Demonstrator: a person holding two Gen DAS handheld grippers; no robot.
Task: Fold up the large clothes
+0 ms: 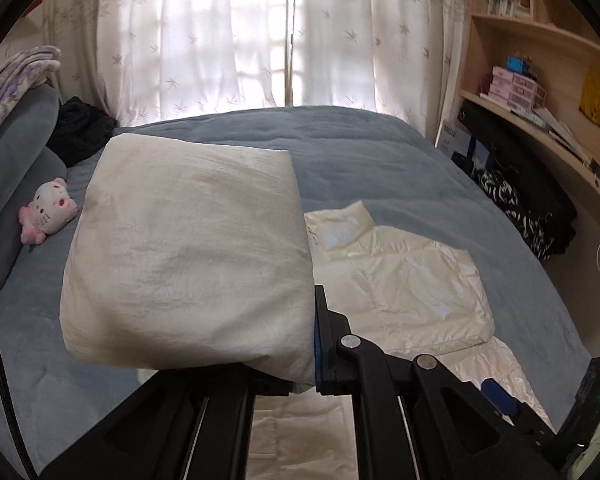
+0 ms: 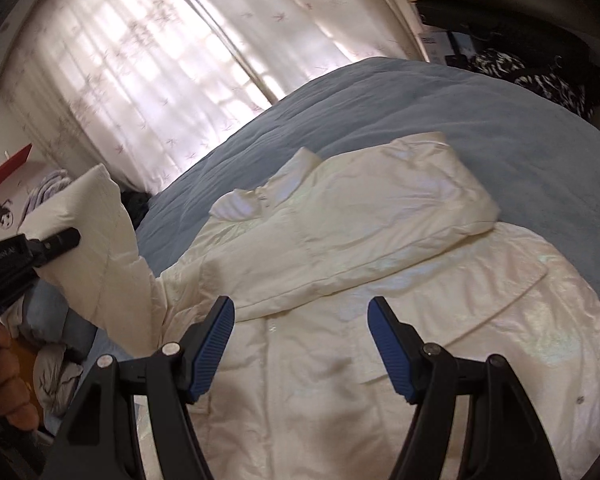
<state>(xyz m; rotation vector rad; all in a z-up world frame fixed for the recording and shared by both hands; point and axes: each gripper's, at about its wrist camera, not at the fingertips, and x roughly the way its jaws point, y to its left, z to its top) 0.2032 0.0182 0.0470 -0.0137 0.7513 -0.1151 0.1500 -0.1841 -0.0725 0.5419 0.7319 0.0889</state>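
A cream-white padded jacket [image 2: 340, 280] lies spread on the blue bed [image 2: 440, 112], one sleeve folded across its front. My left gripper [image 1: 300, 344] is shut on the other sleeve [image 1: 188, 248] and holds it lifted above the bed, so the cloth fills the left wrist view and hides the left finger. The same sleeve shows raised at the left of the right wrist view [image 2: 100, 248], with the left gripper [image 2: 48, 248] clamped on it. My right gripper [image 2: 300, 344] is open and empty, hovering just above the jacket's body.
A pink and white plush toy [image 1: 48, 212] and grey pillows [image 1: 12, 168] lie at the bed's left. Dark clothes [image 1: 80, 128] sit near the curtains [image 1: 260, 40]. Shelves and a curved desk [image 1: 540, 92] with a black and white bag [image 1: 512, 204] stand right.
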